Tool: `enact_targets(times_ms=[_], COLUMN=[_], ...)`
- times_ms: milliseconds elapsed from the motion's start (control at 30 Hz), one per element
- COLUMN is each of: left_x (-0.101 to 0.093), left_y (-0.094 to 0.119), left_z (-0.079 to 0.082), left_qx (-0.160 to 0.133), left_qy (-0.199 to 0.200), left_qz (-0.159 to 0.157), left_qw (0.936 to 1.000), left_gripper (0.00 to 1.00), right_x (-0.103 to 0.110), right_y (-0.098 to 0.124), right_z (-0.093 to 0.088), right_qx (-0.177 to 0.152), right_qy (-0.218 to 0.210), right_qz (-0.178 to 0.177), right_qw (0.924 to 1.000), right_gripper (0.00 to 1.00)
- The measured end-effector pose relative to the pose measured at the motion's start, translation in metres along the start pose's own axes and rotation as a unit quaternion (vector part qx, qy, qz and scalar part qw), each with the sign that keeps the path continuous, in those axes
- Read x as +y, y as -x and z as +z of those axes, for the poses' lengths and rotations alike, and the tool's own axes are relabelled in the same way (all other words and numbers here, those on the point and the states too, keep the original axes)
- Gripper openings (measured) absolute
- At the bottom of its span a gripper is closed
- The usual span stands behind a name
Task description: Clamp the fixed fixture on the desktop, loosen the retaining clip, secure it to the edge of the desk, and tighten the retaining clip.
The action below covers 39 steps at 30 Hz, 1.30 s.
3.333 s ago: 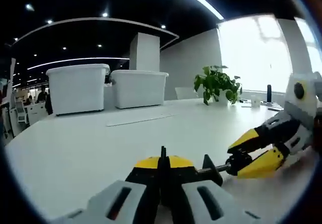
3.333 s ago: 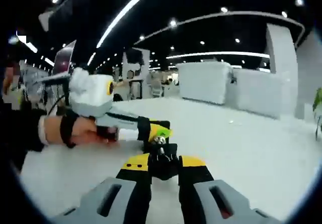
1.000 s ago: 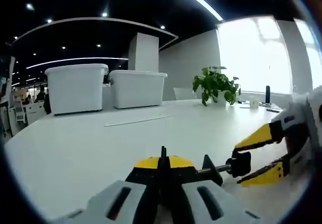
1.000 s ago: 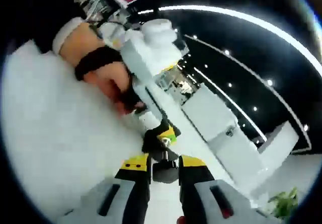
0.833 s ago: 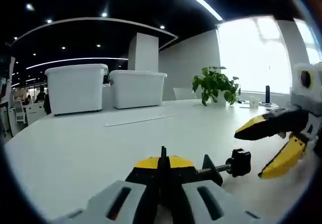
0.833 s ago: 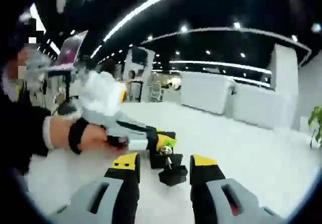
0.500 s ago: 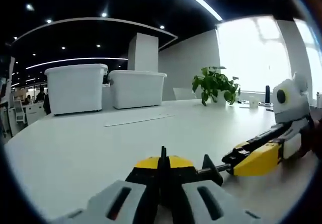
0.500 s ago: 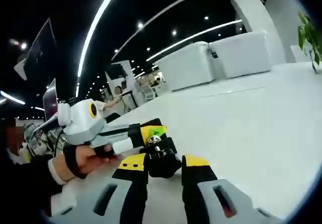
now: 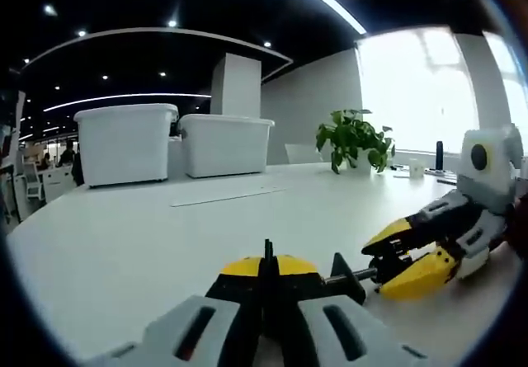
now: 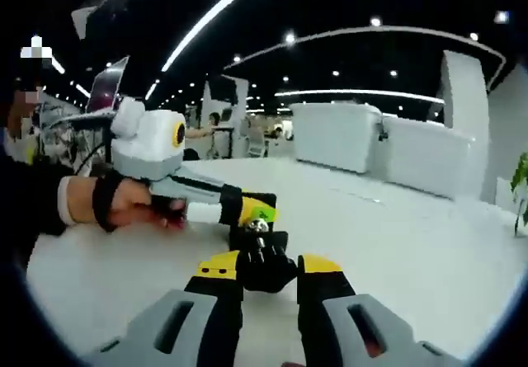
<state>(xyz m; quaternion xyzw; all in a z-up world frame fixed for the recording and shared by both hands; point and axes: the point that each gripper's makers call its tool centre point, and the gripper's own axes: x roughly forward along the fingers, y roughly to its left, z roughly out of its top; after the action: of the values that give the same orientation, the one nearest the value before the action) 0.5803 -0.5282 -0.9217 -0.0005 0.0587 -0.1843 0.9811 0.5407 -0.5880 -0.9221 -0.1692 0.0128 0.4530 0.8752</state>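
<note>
Left gripper view looks low across the white bench (image 9: 124, 251): nearest, the left gripper (image 9: 266, 301) has its jaws pressed together on the black body of the fixture (image 9: 285, 284), pinning it flat so it cannot spin. Just beyond, the right gripper (image 9: 389, 261) pinches the black knob (image 9: 381, 266) at the end of the fixture's screw, placed, I judge, to turn the retaining clip loose. In the right gripper view a hand (image 10: 124, 204) steadies the left gripper's body from the side. Farther off, toward the bench's far edge, stand two white bins (image 9: 128, 144) and a potted plant (image 9: 355, 136).
</note>
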Motion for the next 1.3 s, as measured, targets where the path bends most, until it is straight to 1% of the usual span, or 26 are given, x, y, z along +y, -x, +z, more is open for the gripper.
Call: enact_targets(times_ms=[33, 100, 133, 167, 233, 267, 300, 400, 467, 500, 533, 600, 633, 667, 700, 733, 767, 800, 833, 900, 933, 1000, 1100, 1133, 1267, 1300], left_x=[0.000, 0.000, 0.000, 0.001, 0.000, 0.000, 0.001, 0.001, 0.001, 0.001, 0.001, 0.000, 0.000, 0.000, 0.000, 0.000, 0.000, 0.000, -0.001, -0.001, -0.001, -0.001, -0.001, -0.002, -0.002, -0.002], left_y=[0.000, 0.000, 0.000, -0.001, -0.001, -0.001, -0.001, -0.001, -0.001, -0.001, -0.002, -0.002, -0.002, -0.002, -0.002, -0.002, -0.002, -0.002, -0.002, -0.002, -0.002, -0.002, -0.002, -0.002, -0.001, -0.001], left_z=[0.000, 0.000, 0.000, 0.000, 0.000, 0.000, 0.000, 0.001, 0.001, 0.001, 0.001, 0.001, 0.001, 0.001, 0.001, 0.001, 0.001, 0.001, 0.001, 0.001, 0.001, 0.001, 0.001, 0.001, 0.001, 0.001], left_qx=[0.000, 0.000, 0.000, 0.000, 0.000, 0.000, 0.000, 0.000, 0.001, 0.001, 0.000, 0.000, 0.000, 0.000, 0.000, 0.000, 0.000, 0.000, 0.000, 0.000, 0.000, 0.000, 0.000, 0.000, 0.000, 0.000], left_qy=[-0.001, -0.001, 0.003, 0.005, 0.004, 0.004, 0.004, 0.002, 0.003, 0.003, 0.001, 0.002, 0.000, -0.001, -0.001, 0.000, -0.001, -0.001, -0.002, -0.002, -0.002, -0.002, -0.003, -0.003, -0.003, -0.003], left_qz=[0.000, 0.001, 0.003, 0.002, 0.002, 0.002, 0.002, 0.002, 0.002, 0.002, 0.001, -0.001, -0.002, -0.002, -0.003, -0.003, -0.003, -0.003, -0.003, -0.004, -0.004, -0.004, -0.004, -0.005, -0.004, -0.004], left_qw=[1.0000, 1.0000, 1.0000, 1.0000, 1.0000, 1.0000, 1.0000, 1.0000, 1.0000, 1.0000, 1.0000, 1.0000, 1.0000, 1.0000, 1.0000, 1.0000, 1.0000, 1.0000, 1.0000, 1.0000, 1.0000, 1.0000, 1.0000, 1.0000, 1.0000, 1.0000], left_gripper=[0.04, 0.04, 0.04, 0.04, 0.04, 0.04, 0.04, 0.04, 0.04, 0.04, 0.04, 0.04, 0.04, 0.04, 0.04, 0.04, 0.04, 0.04, 0.04, 0.04, 0.04, 0.04, 0.04, 0.04, 0.04, 0.04], right_x=[0.002, 0.006, 0.008, 0.009, 0.010, 0.010, 0.012, 0.015, 0.013, 0.013, 0.012, 0.008, 0.004, 0.003, 0.002, -0.002, -0.003, -0.001, -0.002, -0.014, -0.016, -0.019, -0.016, -0.016, -0.015, -0.015], right_y=[0.001, 0.002, 0.002, 0.003, 0.004, 0.003, 0.003, 0.005, 0.004, 0.004, 0.004, 0.006, 0.009, 0.011, 0.012, 0.011, 0.009, 0.008, 0.005, 0.001, 0.000, -0.001, -0.001, -0.001, -0.001, -0.001], right_z=[0.001, 0.003, 0.003, 0.003, 0.005, 0.005, 0.006, 0.007, 0.008, 0.007, 0.003, 0.006, 0.010, 0.011, 0.010, 0.010, 0.011, 0.013, 0.010, -0.002, -0.005, -0.010, -0.009, -0.011, 0.000, 0.000], right_qx=[-0.001, -0.001, 0.001, 0.001, 0.000, 0.000, 0.000, -0.003, -0.001, 0.003, 0.011, 0.010, 0.004, 0.002, 0.005, 0.004, -0.003, -0.009, -0.003, 0.012, 0.012, 0.018, 0.020, 0.025, 0.003, 0.010], right_qy=[0.047, 0.129, 0.148, 0.149, 0.217, 0.233, 0.282, 0.297, 0.297, 0.287, 0.223, 0.120, 0.050, -0.030, -0.110, -0.170, -0.244, -0.299, -0.341, -0.359, -0.355, -0.360, -0.387, -0.389, -0.304, -0.273], right_qz=[-0.004, -0.011, -0.010, -0.010, -0.011, -0.012, -0.015, -0.018, -0.020, -0.021, -0.017, -0.009, -0.013, -0.010, -0.002, -0.001, 0.010, 0.027, 0.031, 0.014, 0.009, 0.006, 0.019, 0.015, 0.017, 0.013], right_qw=[0.9989, 0.9915, 0.9889, 0.9887, 0.9761, 0.9725, 0.9593, 0.9548, 0.9546, 0.9578, 0.9747, 0.9927, 0.9986, 0.9995, 0.9939, 0.9855, 0.9697, 0.9538, 0.9397, 0.9333, 0.9349, 0.9326, 0.9218, 0.9208, 0.9525, 0.9618], right_gripper=[0.23, 0.23, 0.23, 0.23, 0.23, 0.23, 0.22, 0.22, 0.23, 0.23, 0.24, 0.26, 0.27, 0.30, 0.35, 0.46, 0.54, 0.59, 0.56, 0.40, 0.32, 0.27, 0.24, 0.23, 0.18, 0.18])
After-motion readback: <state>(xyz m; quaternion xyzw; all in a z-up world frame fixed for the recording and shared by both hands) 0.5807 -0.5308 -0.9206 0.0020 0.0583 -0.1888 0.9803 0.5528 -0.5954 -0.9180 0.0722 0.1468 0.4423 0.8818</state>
